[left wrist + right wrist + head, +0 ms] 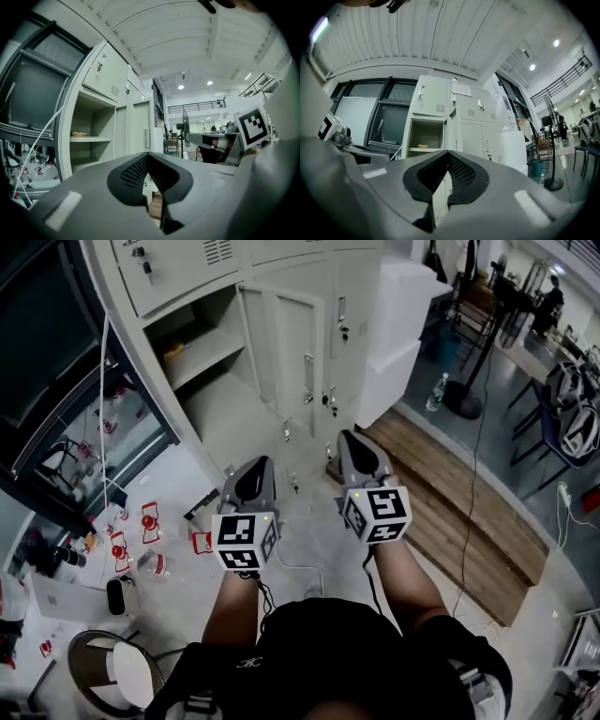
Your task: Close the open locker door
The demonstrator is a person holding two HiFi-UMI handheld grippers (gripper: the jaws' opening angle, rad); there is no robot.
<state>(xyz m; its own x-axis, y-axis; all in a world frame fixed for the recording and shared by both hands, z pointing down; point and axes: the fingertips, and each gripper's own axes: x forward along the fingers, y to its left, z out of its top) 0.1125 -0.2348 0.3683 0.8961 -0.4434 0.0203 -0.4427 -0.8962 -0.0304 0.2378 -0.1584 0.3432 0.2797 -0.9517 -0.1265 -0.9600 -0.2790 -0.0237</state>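
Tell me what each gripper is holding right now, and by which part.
Nothing is held. The left gripper and the right gripper both have jaws together and empty, well apart from the open locker.

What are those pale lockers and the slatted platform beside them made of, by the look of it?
The lockers look like painted sheet metal: flat pale panels, pressed vent slots, small metal latches, a dull sheen. The platform looks like bare wood: brown parallel planks with visible seams, matte. Looks alone cannot confirm either.
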